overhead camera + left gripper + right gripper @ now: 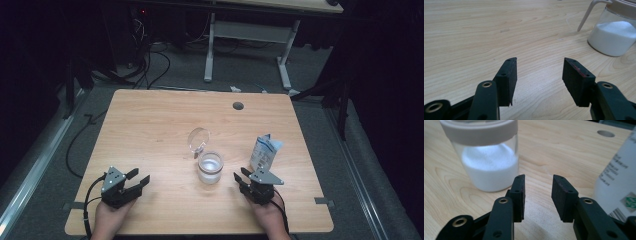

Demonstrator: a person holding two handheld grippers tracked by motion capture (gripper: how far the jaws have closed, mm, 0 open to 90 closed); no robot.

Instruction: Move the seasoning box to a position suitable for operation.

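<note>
On the left of the high view, the left tool [139, 180] rests low on the wooden table [150, 125], held in a hand [107, 220] that comes in from the near edge. Its jaws stand apart and released, with bare table between them. In the left gripper view the left tool [539, 72] points across the wood, and the glass jar [612, 37] sits off to the upper right, well apart from the pads.

At the middle of the table stands the glass jar [210, 167], part filled with a white powder. Its round hinged lid [198, 139] is flipped open and stands up behind the mouth.

Just right of the jar is the right tool [241, 176], held in the other hand [267, 212]. Its jaws are also parted and grasp nothing. In the right gripper view the right tool [538, 195] points at the gap between the jar [489, 157] on the left and a small carton [616, 185] on the right; neither pad touches either one.

The small carton [263, 152] stands upright right of the jar, just beyond the right tool, with its top opened. Farther back, a round cable hole [238, 106] sits in the table.
</note>
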